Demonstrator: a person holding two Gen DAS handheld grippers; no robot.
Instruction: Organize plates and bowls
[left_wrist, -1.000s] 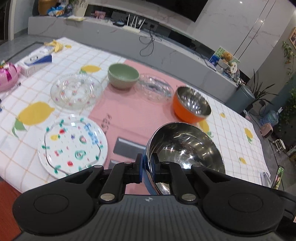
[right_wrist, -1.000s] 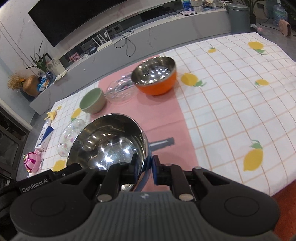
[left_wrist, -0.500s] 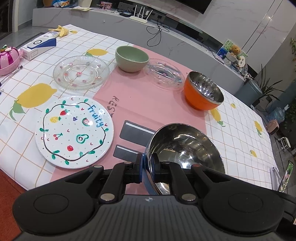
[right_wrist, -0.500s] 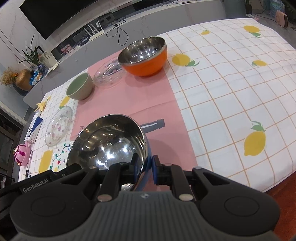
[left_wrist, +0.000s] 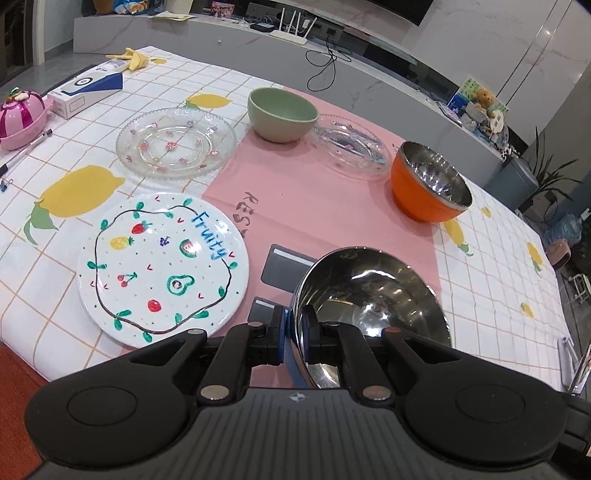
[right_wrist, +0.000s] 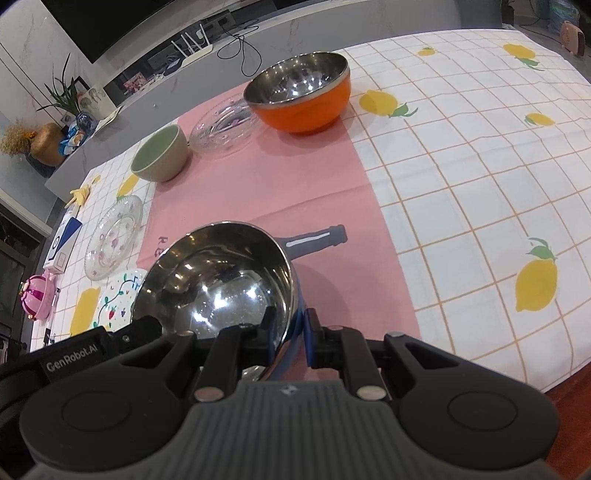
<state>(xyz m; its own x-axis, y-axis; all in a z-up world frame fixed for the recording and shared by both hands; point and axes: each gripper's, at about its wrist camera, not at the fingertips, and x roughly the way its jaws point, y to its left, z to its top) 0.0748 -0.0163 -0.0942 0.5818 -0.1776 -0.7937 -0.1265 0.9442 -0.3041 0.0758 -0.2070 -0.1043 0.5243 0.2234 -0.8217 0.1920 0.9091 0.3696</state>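
Both grippers are shut on the rim of one steel bowl with a blue outside (left_wrist: 373, 291), also in the right wrist view (right_wrist: 218, 280). My left gripper (left_wrist: 293, 332) pinches its left rim, my right gripper (right_wrist: 291, 328) its right rim. The bowl hangs above the pink mat near the table's front edge. On the table stand an orange steel bowl (left_wrist: 428, 184) (right_wrist: 299, 92), a green bowl (left_wrist: 280, 114) (right_wrist: 160, 153), a small glass dish (left_wrist: 351, 146) (right_wrist: 225, 127), a larger glass plate (left_wrist: 175, 142) (right_wrist: 114, 236) and a white fruit-print plate (left_wrist: 162, 266) (right_wrist: 120, 299).
A lemon-print tablecloth (right_wrist: 461, 177) covers the table, with a pink mat (left_wrist: 314, 199) in the middle. At the left lie a white and blue box (left_wrist: 86, 90), a pink container (left_wrist: 20, 114), a pen (left_wrist: 22, 155) and a banana peel (left_wrist: 129, 57). A grey counter runs behind.
Both grippers have carried the steel bowl lower and nearer to the table; the plates and bowls look larger. Both grips are unchanged.
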